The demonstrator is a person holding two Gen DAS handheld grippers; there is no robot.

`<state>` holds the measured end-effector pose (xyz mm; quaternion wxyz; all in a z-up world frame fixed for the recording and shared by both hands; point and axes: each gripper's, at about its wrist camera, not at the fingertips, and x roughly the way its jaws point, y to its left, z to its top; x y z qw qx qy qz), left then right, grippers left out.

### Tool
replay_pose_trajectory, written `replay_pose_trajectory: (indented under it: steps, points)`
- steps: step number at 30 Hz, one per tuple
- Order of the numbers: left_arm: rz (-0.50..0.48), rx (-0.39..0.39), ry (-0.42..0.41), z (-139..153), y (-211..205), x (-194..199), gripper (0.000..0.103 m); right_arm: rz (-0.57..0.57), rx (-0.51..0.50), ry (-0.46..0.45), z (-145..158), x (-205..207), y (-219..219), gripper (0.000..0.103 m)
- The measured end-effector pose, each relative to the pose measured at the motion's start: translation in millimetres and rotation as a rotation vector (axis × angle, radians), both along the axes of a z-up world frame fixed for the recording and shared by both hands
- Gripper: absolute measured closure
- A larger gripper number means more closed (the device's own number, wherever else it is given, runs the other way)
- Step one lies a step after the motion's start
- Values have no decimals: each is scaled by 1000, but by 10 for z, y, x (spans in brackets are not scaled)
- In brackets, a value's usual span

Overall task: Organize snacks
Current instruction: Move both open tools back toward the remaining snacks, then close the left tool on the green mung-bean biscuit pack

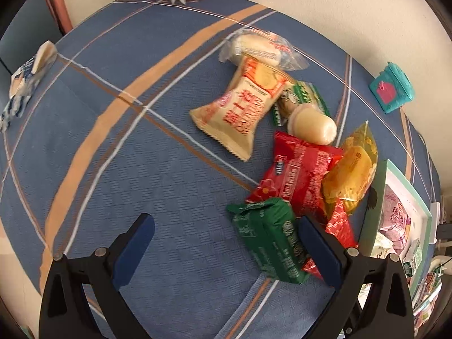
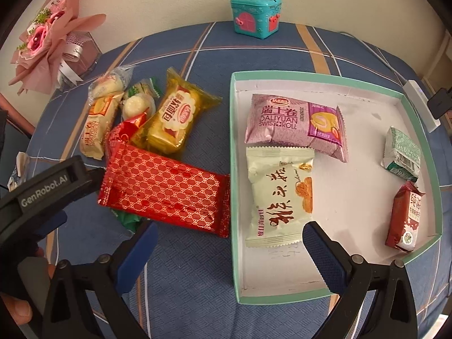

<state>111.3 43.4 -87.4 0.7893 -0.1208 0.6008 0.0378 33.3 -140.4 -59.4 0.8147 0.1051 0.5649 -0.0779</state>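
My left gripper [image 1: 226, 243] is open just above the blue cloth. A green packet [image 1: 271, 240] lies between its fingers, against the right finger [image 1: 316, 245]. Beyond it, loose snacks are piled: a red packet [image 1: 299, 180], a yellow cake packet [image 1: 350, 175], a cream Swiss roll packet [image 1: 243, 113] and a round white snack [image 1: 313, 124]. My right gripper [image 2: 231, 254] is open and empty, astride the near left rim of the teal-edged tray [image 2: 234, 141]. In the tray lie a purple Swiss roll packet [image 2: 293, 124], a cream packet [image 2: 279, 195] and two small packets [image 2: 401, 155].
A teal toy house box [image 2: 255, 14] stands at the table's far edge. A pink bouquet [image 2: 48, 42] is at the back left. A white power strip [image 2: 421, 104] lies beyond the tray's right side. A blue-white packet [image 1: 25, 84] rests at the left table edge. A hand [image 2: 17, 310] holds the left tool.
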Motion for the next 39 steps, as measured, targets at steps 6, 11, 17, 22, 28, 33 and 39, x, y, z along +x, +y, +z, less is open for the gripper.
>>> replay_pose_trajectory:
  steps: [6, 11, 17, 22, 28, 33, 39]
  points:
    - [-16, 9, 36, -111, -111, 72, 1, -6, -3, 4, 5, -1, -36, 0]
    - [5, 27, 72, -178, -88, 73, 2, 2, -12, 8, 3, 10, -17, 0]
    - [2, -26, 96, -225, -61, -4, 35, 1, -14, 16, -17, 13, -21, 0]
    - [-35, -74, 70, -165, -162, -8, 65, -1, -16, 20, -25, 14, -30, 0]
    - [-53, -78, 54, -88, -208, 20, 73, 24, -24, 17, -30, 32, 23, 0]
    - [-29, -65, 61, -41, -170, 80, 73, 101, -85, 14, -62, 68, 197, 0]
    - [3, -50, 62, -25, 15, 92, 73, 214, -193, 27, -155, 106, 484, 0]
